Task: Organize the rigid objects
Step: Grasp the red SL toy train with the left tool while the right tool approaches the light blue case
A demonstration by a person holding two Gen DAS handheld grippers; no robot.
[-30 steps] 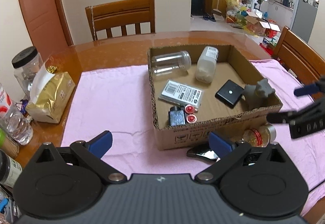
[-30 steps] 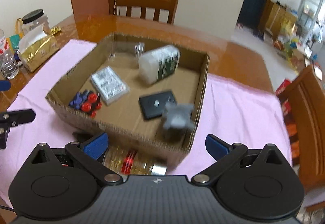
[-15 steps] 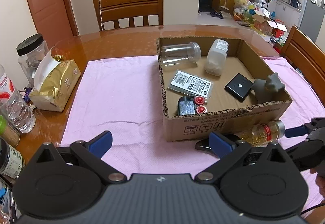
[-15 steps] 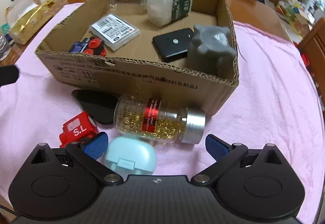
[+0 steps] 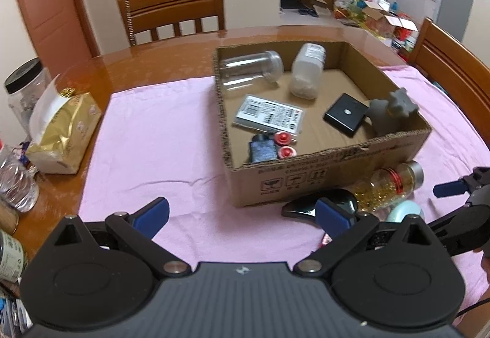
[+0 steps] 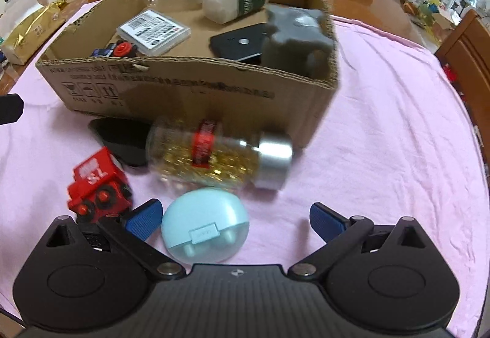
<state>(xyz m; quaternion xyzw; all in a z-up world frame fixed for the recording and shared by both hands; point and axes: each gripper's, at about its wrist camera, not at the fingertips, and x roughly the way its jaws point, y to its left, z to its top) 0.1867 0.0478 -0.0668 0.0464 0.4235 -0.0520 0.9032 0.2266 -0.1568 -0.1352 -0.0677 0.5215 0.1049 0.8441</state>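
A cardboard box (image 5: 330, 175) (image 6: 190, 99) on the pink cloth holds a clear jar (image 5: 249, 70), a white bottle (image 5: 306, 71), a card pack (image 5: 269, 115), a black square (image 5: 346, 114), a grey figure (image 5: 390, 111) and a small blue and red toy (image 5: 269, 148). In front of the box lie a jar of gold beads (image 6: 214, 154), a black object (image 6: 122, 135), a red toy truck (image 6: 98, 184) and a pale blue case (image 6: 205, 224). My right gripper (image 6: 235, 220) is open, low over the cloth, with the blue case between its fingers. My left gripper (image 5: 242, 214) is open and empty.
A gold tissue pack (image 5: 61, 129), a black-lidded jar (image 5: 23, 89) and bottles (image 5: 15, 181) stand at the table's left edge. Wooden chairs stand behind (image 5: 174, 10) and to the right (image 5: 453, 62). The right gripper shows in the left wrist view (image 5: 459, 194).
My right gripper has dropped down and forward from above the box to the loose objects in front of it; the blue case now sits between its fingers. The left gripper drifted slightly.
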